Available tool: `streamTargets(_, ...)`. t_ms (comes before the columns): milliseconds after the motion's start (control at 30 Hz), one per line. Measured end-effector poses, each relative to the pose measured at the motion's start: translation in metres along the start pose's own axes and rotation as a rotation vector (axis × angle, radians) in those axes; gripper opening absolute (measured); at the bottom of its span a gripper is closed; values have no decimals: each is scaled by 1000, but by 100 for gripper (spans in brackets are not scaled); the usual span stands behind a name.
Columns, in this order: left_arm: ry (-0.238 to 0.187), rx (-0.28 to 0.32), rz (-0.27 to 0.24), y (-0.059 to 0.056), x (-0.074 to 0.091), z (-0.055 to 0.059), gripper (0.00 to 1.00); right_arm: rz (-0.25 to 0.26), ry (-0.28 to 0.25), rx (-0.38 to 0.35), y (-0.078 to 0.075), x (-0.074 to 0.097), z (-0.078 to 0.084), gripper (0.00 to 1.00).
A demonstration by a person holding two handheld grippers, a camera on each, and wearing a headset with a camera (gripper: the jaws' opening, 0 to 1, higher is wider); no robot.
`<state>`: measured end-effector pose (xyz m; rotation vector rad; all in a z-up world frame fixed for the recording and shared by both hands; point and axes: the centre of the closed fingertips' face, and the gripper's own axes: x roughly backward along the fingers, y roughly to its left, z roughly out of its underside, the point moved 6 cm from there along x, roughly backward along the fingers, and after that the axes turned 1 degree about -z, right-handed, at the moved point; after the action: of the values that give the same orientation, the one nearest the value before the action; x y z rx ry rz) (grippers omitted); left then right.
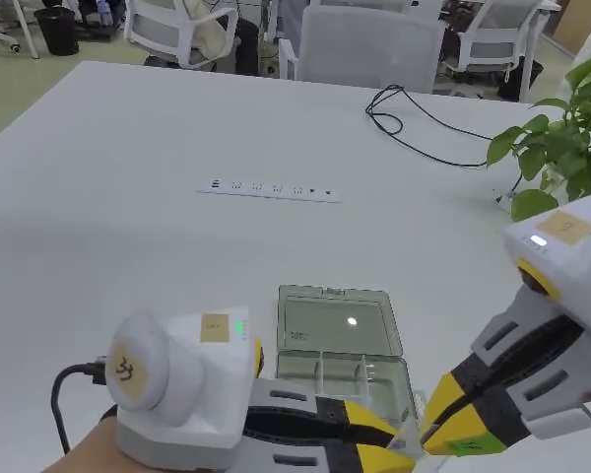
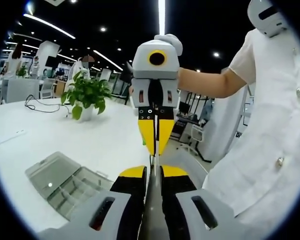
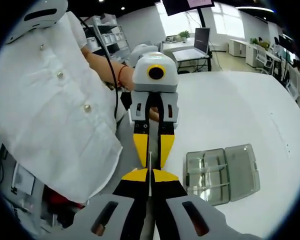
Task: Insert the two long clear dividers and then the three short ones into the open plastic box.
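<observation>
The open clear plastic box (image 1: 288,335) lies flat near the table's front edge, lid away from me and base towards me, with clear dividers standing in the base. It also lies in the left gripper view (image 2: 42,172) and the right gripper view (image 3: 250,167). Just to the box's front right, my two grippers meet tip to tip. The left gripper (image 1: 386,451) (image 2: 153,171) and the right gripper (image 1: 435,422) (image 3: 150,175) are both shut on one thin clear divider (image 1: 410,436), seen edge-on (image 2: 153,159) (image 3: 149,161) between the yellow jaws. It is held off the table.
A white power strip (image 1: 269,189) lies mid-table and a black cable (image 1: 414,118) loops at the back right. A potted plant (image 1: 561,148) stands at the right edge. Office chairs (image 1: 369,44) line the far side. The person's white shirt (image 3: 55,100) is close behind the grippers.
</observation>
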<state>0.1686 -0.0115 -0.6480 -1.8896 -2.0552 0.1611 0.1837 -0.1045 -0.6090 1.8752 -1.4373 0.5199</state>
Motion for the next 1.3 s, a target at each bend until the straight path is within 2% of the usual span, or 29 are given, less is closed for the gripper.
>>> streamTargets(300,12,12,-61,8,7,8,21,39,7,2,-4,4,3,3)
streamTargets(467,31,21,-110,16,17,16,30,75,27,-2,-12,8,9,3)
streamTargets(767,65,40,-186,29,33,33,45,157,85,-4,-33,12,24,3)
streamTargets(867,75,55,-211,33,39,39,49,186,103,-9,-45,8,34,3)
streamTargets(967,84,64,-228,35,43,42,54,207,125,-9,-58,6,44,3)
streamTargets(1167,107,66,-253,39,49,49,61,256,157,-8,-72,1,57,3)
streamTargets(1300,108,84,-266,41,53,54,67,288,198,8,-84,-4,65,3)
